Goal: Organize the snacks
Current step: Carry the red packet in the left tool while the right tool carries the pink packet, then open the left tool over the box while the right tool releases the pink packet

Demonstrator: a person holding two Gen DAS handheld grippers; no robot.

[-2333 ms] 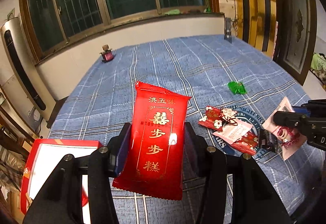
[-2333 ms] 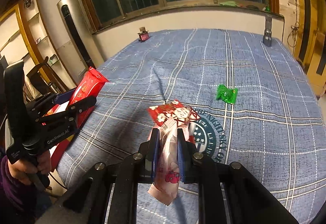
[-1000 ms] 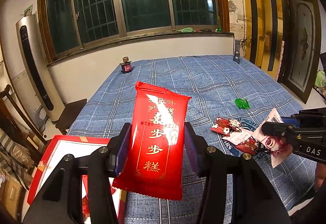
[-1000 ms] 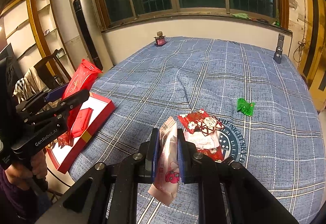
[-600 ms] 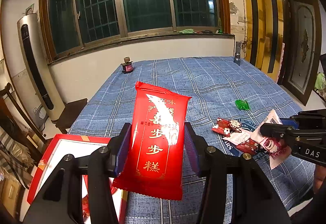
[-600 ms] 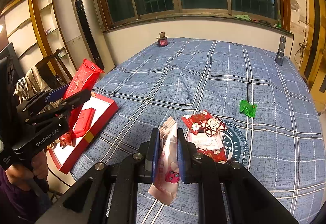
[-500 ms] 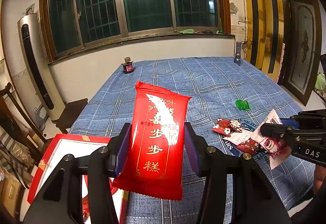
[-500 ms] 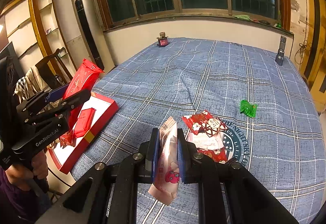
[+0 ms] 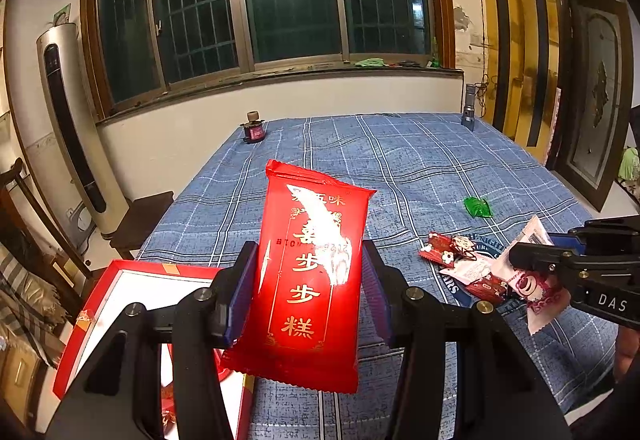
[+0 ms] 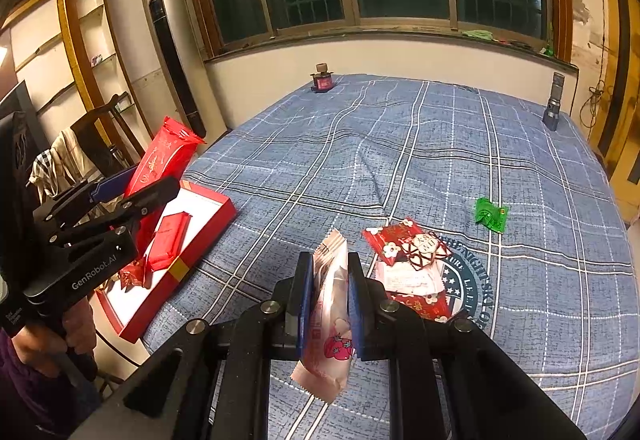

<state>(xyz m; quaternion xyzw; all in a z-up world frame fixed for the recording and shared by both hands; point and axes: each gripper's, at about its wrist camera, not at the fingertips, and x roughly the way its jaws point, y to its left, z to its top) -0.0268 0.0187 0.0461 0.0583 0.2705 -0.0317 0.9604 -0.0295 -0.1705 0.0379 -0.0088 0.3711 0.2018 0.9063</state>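
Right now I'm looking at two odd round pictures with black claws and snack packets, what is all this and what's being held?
No robot here: a person holds a hand-held clamp tool in each hand, each with a wide-angle camera looking along its jaws. One picture comes from the left gripper, clamped on a big red packet with gold lettering. The other comes from the right gripper, clamped on a thin pink packet. Each tool also shows at the edge of the other's picture. Below is a blue checked cloth with a small pile of red and white snacks and one green candy. At the cloth's left edge sits an open red box already holding some red packets.
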